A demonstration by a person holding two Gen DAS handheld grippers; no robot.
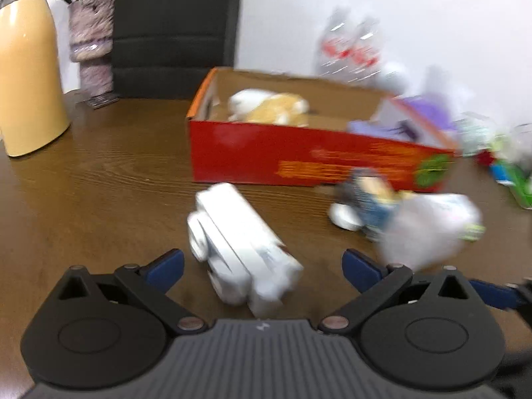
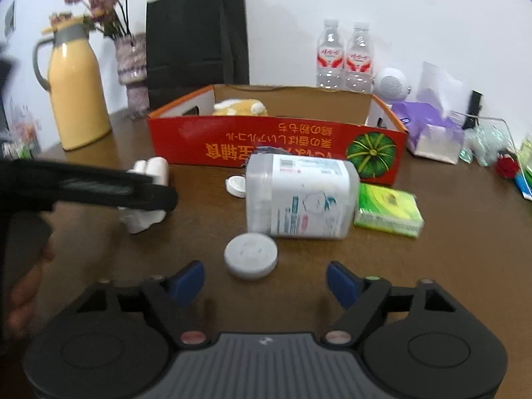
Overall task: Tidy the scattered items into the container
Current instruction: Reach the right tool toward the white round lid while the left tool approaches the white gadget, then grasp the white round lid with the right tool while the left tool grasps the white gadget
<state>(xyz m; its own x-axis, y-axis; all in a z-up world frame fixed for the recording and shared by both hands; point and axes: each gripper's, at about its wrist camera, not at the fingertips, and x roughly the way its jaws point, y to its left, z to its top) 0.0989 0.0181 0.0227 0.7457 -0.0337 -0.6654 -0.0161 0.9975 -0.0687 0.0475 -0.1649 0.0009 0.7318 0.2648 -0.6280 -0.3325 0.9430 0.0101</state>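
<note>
A: What was seen through the left wrist camera?

B: The left gripper (image 1: 262, 271) was seen with its blue fingers spread wide, and nothing was held between them. A white object (image 1: 237, 246), blurred, lay on the brown table (image 1: 99, 179) just ahead, partly between the fingertips; whether it was touched could not be told. The red cardboard box (image 1: 299, 163) stood further back, and a yellow and white plush toy (image 1: 269, 108) was lying inside it. A small figure (image 1: 369, 199) and a white crumpled bag (image 1: 429, 226) were seen to the right, near the box front.

A: And through the right wrist camera?

B: The right gripper (image 2: 265, 286) was also opened wide, and nothing was gripped. A round white lid (image 2: 250, 255) was lying on the table just ahead of it. Behind the lid, a white plastic jar (image 2: 299, 196) lay on its side, with a green tissue packet (image 2: 387, 212) just beside it. The red box stood behind them. A yellow jug (image 2: 78, 96) was placed well to the left
</note>
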